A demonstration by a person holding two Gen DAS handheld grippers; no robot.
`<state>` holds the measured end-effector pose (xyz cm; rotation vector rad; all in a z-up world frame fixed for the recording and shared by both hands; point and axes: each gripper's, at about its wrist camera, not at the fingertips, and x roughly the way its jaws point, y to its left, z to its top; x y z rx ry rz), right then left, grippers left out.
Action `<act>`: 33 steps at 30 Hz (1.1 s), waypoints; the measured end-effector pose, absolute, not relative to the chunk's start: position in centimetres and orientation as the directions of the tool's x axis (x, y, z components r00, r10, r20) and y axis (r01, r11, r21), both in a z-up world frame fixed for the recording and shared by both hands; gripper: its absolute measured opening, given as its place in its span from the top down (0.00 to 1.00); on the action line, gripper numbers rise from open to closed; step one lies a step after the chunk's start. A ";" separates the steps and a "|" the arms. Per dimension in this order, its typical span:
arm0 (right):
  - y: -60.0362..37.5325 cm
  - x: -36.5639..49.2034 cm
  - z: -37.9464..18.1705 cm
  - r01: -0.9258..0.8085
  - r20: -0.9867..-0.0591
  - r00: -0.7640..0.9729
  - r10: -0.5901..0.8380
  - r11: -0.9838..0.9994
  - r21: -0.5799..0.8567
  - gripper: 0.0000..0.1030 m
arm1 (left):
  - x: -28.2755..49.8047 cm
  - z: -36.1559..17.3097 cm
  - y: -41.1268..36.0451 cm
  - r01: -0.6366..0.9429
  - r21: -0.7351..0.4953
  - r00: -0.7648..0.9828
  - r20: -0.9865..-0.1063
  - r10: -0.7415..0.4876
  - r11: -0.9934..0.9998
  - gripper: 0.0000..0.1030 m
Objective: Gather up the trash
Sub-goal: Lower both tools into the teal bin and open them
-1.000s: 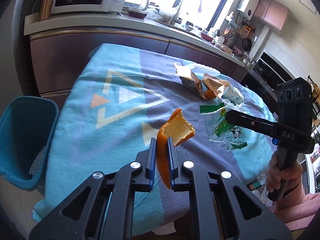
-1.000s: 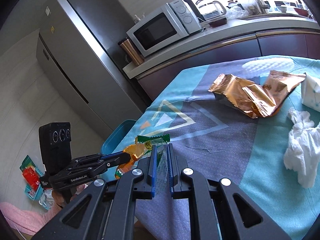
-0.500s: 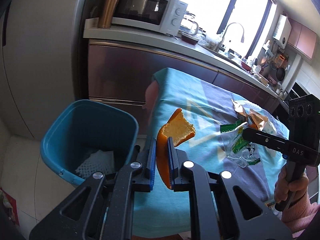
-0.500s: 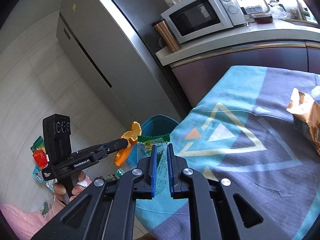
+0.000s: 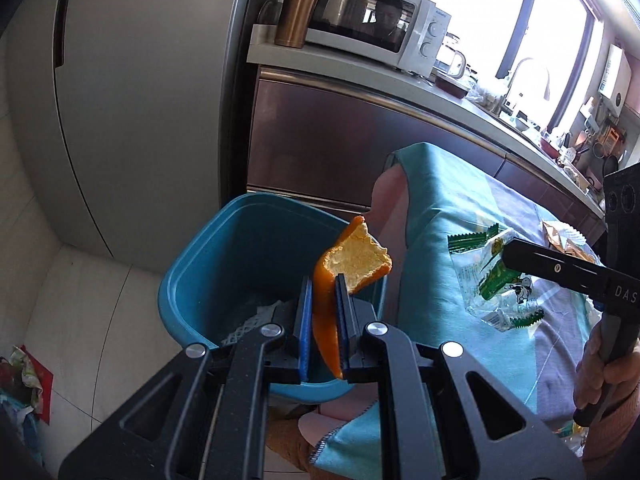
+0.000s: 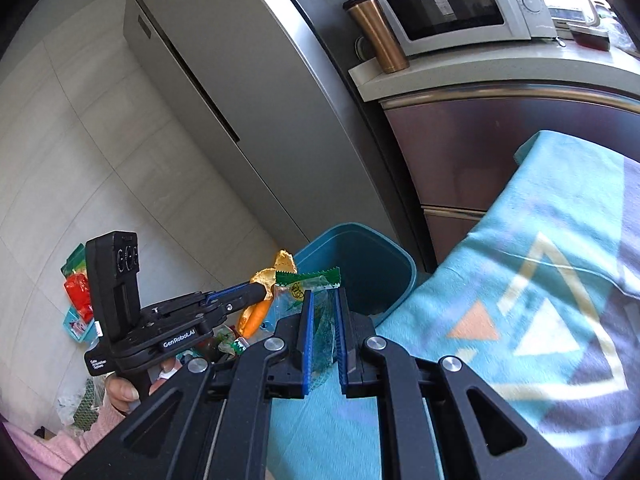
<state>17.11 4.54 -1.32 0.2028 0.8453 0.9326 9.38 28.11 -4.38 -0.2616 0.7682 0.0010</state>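
With your left gripper (image 5: pixel 323 280) pinching the curled orange peel (image 5: pixel 349 262) above the blue plastic bin (image 5: pixel 208 276), part its jaws over the opening before your right gripper (image 6: pixel 323 294) brings its clamped clear green-printed wrapper (image 6: pixel 310 284).

**Colours and patterns of the trash, tools and kitchen surfaces**

Left tool (image 5: pixel 322 292): black frame, blue pads, silver screws. The orange peel (image 5: pixel 352 264) it grips is bright orange outside, pale yellow pith inside. Right tool (image 6: pixel 323 304): same black and blue; its clear wrapper (image 6: pixel 310 284) carries green serrated edges and green print. Bin (image 5: pixel 224 256): teal blue, a white mesh scrap inside. Tablecloth (image 6: pixel 540 312) on the tabletop: turquoise with grey-purple bands, cream triangle outlines and a solid orange triangle. At 12 o'clock, the white microwave (image 5: pixel 376 28) has a dark door; the tumbler (image 5: pixel 298 8) beside it is copper with a black lid. Fridge (image 5: pixel 132 92): brushed grey. Cabinet fronts (image 5: pixel 320 136): glossy plum-brown. Floor (image 5: pixel 88 320): off-white tiles.
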 end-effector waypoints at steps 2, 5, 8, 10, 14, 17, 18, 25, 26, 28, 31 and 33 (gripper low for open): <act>5.5 17.5 -1.5 -0.623 -0.567 0.307 0.765 0.611 0.488 0.91 | 9.9 -4.9 28.5 -0.104 -0.228 0.711 -0.698 -0.089 0.968 0.89; 6.5 18.2 -2.1 -0.614 -0.585 0.299 0.754 0.621 0.486 0.91 | 10.7 -5.7 28.6 -0.114 -0.218 0.694 -0.716 -0.079 0.969 0.89; 7.7 19.1 -2.8 -0.600 -0.603 0.285 0.745 0.630 0.494 0.91 | 11.6 -6.5 28.7 -0.126 -0.209 0.676 -0.734 -0.070 0.970 0.89; 8.6 19.4 -3.2 -0.596 -0.619 0.281 0.734 0.638 0.487 0.91 | 12.1 -7.0 28.8 -0.132 -0.203 0.665 -0.744 -0.065 0.970 0.89; 9.9 20.1 -4.0 -0.587 -0.649 0.272 0.710 0.657 0.472 0.91 | 13.4 -7.9 28.9 -0.149 -0.187 0.642 -0.765 -0.049 0.971 0.89; 10.5 20.8 -4.6 -0.580 -0.668 0.265 0.696 0.668 0.466 0.91 | 14.3 -8.6 29.1 -0.160 -0.179 0.626 -0.779 -0.040 0.971 0.89; 10.7 20.9 -4.7 -0.578 -0.673 0.265 0.690 0.672 0.462 0.91 | 14.6 -8.9 29.2 -0.165 -0.176 0.620 -0.784 -0.036 0.971 0.89; 12.0 21.5 -5.6 -0.560 -0.704 0.262 0.660 0.698 0.446 0.83 | 16.6 -10.2 29.3 -0.179 -0.175 0.592 -0.805 -0.036 0.968 0.88; 12.1 21.5 -5.7 -0.555 -0.703 0.262 0.661 0.699 0.450 0.81 | 16.9 -10.3 29.3 -0.182 -0.178 0.588 -0.808 -0.038 0.967 0.88; 12.1 21.6 -5.7 -0.549 -0.701 0.262 0.663 0.700 0.457 0.77 | 17.3 -10.6 29.3 -0.189 -0.183 0.586 -0.809 -0.039 0.965 0.88; 11.7 21.6 -5.7 -0.549 -0.691 0.268 0.671 0.696 0.463 0.77 | 17.9 -11.0 29.4 -0.195 -0.195 0.581 -0.813 -0.047 0.961 0.83; 11.3 21.5 -5.7 -0.549 -0.687 0.269 0.675 0.694 0.467 0.77 | 18.0 -11.2 29.4 -0.195 -0.196 0.580 -0.813 -0.048 0.961 0.83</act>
